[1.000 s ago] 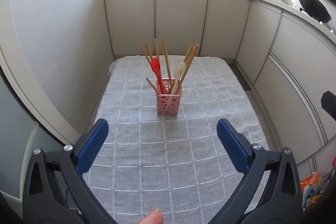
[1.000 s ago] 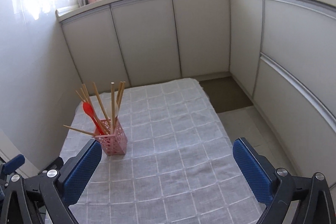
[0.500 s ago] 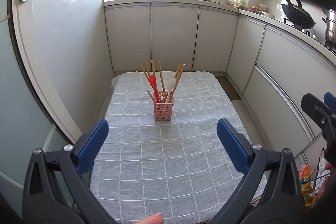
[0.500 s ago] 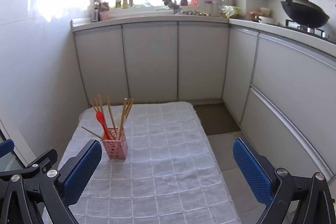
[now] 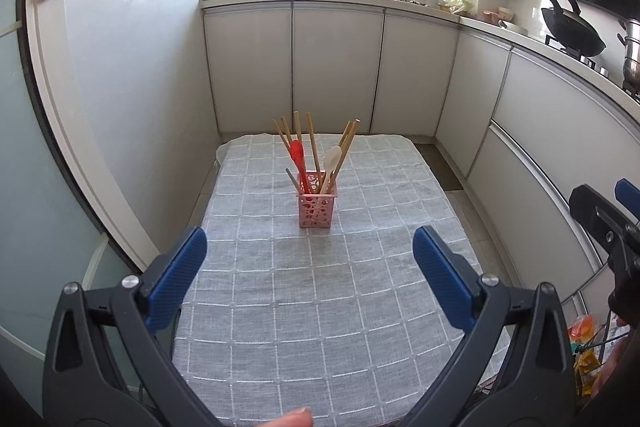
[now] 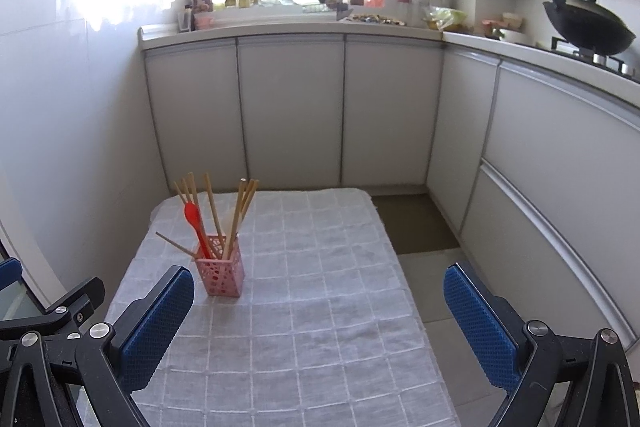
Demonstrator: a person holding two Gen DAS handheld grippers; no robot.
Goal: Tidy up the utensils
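Both grippers pull back and up: left gripper [image 5: 310,269] and right gripper [image 6: 318,307] now farther from the holder [image 5: 316,209] at twelve o'clock.

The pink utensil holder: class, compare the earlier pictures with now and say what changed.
Both open tools, left tool and right tool, drew back and tilted up, so the pink utensil holder looks farther off. Neither gripped anything. Holder, its utensils and the checked cloth stayed put.

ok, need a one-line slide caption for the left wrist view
Open left hand-held gripper faces a pink perforated plastic utensil holder of wooden chopsticks and spoons on a grey checked tablecloth.
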